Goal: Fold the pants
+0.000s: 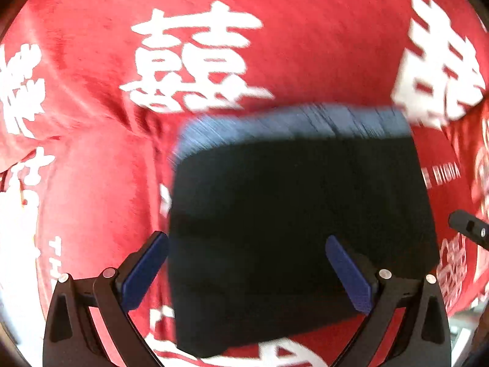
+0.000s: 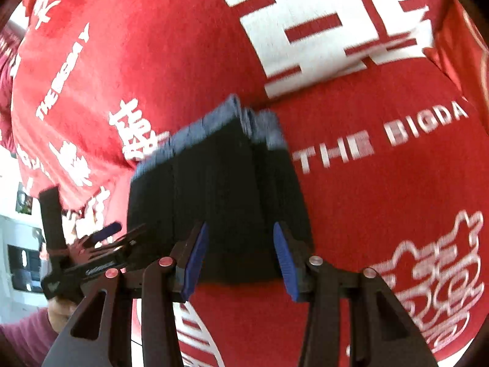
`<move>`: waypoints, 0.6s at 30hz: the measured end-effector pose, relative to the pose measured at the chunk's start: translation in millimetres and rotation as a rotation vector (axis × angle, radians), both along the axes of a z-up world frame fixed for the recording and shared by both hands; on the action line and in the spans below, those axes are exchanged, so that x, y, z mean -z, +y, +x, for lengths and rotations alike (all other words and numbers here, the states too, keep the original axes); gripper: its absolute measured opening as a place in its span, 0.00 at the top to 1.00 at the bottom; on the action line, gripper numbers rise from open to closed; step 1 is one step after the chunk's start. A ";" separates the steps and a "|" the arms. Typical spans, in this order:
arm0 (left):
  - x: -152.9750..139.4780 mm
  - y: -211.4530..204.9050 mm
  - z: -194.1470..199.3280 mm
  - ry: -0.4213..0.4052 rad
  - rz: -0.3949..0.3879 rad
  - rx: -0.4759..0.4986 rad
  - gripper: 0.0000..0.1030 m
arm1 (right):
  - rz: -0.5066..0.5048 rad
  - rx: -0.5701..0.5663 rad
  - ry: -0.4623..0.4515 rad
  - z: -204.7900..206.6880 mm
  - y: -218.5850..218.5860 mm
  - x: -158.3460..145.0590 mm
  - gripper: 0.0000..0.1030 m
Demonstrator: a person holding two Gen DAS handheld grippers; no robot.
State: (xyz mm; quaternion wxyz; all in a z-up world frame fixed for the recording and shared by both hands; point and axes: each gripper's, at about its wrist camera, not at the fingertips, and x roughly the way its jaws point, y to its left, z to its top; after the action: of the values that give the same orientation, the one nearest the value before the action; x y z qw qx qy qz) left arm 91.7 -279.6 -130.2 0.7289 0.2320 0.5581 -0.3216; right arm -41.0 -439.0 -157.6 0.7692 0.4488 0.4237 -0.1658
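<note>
Left gripper (image 1: 246,270): blue pads spread wide, nothing between them gripped. The folded pants (image 1: 293,229) lie under and ahead of it, left pad off the bundle's left edge, right pad over the dark fabric; can't tell if it touches.

Right gripper (image 2: 241,255): pads also apart, narrower gap, both sitting at the near edge of the pants (image 2: 220,202). Contact unclear, frame is motion-blurred.

Pants are a compact dark, near-black rectangular stack; the far end shows blue stacked layer edges. Lying flat, mid-surface.

From the right wrist view the left gripper (image 2: 101,238) shows at lower left, just beside the bundle's left edge, held by a hand (image 2: 61,309) in a maroon sleeve (image 2: 24,336).

Surface: red cloth (image 1: 91,183) with large white Chinese characters and "THE BIGDAY" lettering (image 2: 382,140), plus outlined white motifs. It's soft, creased, with a fold ridge running behind the pants.

Room: only slivers past the cloth's left edge, white background with a couple of dark rectangular items (image 2: 23,263), too blurred to identify.
</note>
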 end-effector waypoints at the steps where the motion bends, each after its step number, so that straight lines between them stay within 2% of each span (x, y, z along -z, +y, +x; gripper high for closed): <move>1: 0.1 0.2 7.3 -0.016 0.005 -0.012 0.00 | 0.008 0.007 -0.015 9.3 -10.7 0.3 0.53; 3: 4.3 2.3 24.7 -0.030 0.030 -0.041 0.00 | 0.011 0.009 -0.030 29.0 -29.8 3.8 0.53; 7: 16.7 10.2 39.9 -0.022 0.067 -0.073 0.00 | 0.067 -0.029 0.007 70.7 -55.7 28.0 0.54; 8: 18.8 12.0 40.2 -0.019 0.071 -0.074 0.00 | 0.071 -0.054 0.040 78.1 -54.7 33.3 0.75; 9: 20.5 14.9 38.5 -0.017 0.073 -0.074 0.00 | 0.040 -0.073 0.071 81.2 -51.4 33.4 0.81; 12: 31.2 23.7 31.1 -0.002 0.083 -0.071 0.00 | -0.054 -0.151 0.137 81.9 -33.9 32.0 0.82; 15: 31.5 27.8 29.8 0.016 0.073 -0.092 0.00 | -0.067 -0.167 0.166 73.8 -26.9 38.8 0.84; 18: 31.8 25.4 29.9 0.020 0.079 -0.091 0.00 | -0.038 -0.125 0.163 60.1 -25.2 39.9 0.84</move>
State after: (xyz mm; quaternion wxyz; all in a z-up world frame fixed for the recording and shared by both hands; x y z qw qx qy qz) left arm 121.6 -254.2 -162.0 0.7275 0.2315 0.5876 -0.2682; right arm 19.0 -464.2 -197.5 0.7493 0.3920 0.5088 -0.1613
